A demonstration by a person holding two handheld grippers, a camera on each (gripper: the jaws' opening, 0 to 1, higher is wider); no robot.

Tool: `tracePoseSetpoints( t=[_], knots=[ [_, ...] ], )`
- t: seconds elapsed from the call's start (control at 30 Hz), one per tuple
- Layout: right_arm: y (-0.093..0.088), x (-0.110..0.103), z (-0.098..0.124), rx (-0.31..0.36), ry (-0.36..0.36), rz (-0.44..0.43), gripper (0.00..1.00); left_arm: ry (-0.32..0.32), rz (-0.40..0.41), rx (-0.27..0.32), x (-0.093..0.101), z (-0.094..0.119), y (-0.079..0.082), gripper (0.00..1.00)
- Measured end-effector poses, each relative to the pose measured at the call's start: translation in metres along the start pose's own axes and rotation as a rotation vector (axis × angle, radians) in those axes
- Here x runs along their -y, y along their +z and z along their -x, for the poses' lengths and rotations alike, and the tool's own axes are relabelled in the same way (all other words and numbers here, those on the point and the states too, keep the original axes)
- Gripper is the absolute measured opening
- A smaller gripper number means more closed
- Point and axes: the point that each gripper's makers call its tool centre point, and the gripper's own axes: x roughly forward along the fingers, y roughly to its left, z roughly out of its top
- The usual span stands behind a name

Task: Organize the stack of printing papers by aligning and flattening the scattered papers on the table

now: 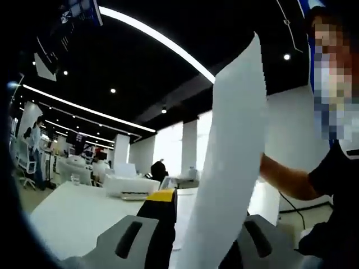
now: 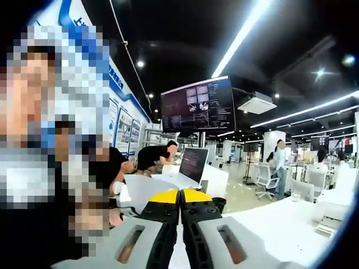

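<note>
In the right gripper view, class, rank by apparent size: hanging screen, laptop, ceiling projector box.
1. Hanging screen, largest.
2. Laptop.
3. Projector box, smallest.
Laptop and box look close in size, and they stand at different distances, so that order is unsure.

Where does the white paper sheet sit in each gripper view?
Left gripper view: white paper sheet stands upright, centre-right, between the jaws.
Right gripper view: probably the thin white sliver between the closed jaws, seen edge-on.
Shared landmark: white tabletop.
</note>
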Motion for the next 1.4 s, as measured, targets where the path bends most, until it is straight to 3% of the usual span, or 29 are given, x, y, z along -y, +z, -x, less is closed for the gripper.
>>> tracePoseSetpoints(
  t=[0.13,0.27,0.53,0.63,0.8,0.97,1.2,1.4],
  knots=[
    [0.0,0.001,-0.002,-0.006,-0.001,-0.003,0.0,-0.014,0.06,-0.001,-0.001,-0.003,-0.001,0.19],
    [0.0,0.001,-0.001,-0.012,-0.006,-0.005,0.0,-0.039,0.09,-0.001,0.003,-0.004,-0.001,0.07],
    [-0.009,0.004,-0.002,-0.043,-0.031,0.02,0.0,-0.049,0.155,-0.078,0.006,-0.009,-0.018,0.06],
    [-0.012,0.014,0.001,-0.068,-0.095,0.091,0.0,-0.04,0.131,-0.077,0.007,-0.01,-0.017,0.05],
    [-0.011,0.013,0.005,-0.071,-0.106,0.102,0.06,-0.04,0.131,-0.073,0.01,-0.011,-0.016,0.05],
    [-0.006,0.018,0.009,-0.044,-0.133,0.105,0.19,-0.039,0.126,-0.07,0.013,-0.011,-0.016,0.05],
    [-0.004,0.02,0.014,-0.007,-0.14,0.066,0.28,-0.027,0.132,-0.054,0.011,-0.007,-0.012,0.05],
    [-0.006,0.03,0.021,0.006,-0.185,0.046,0.44,-0.018,0.14,-0.05,0.009,-0.005,-0.011,0.05]
  ],
)
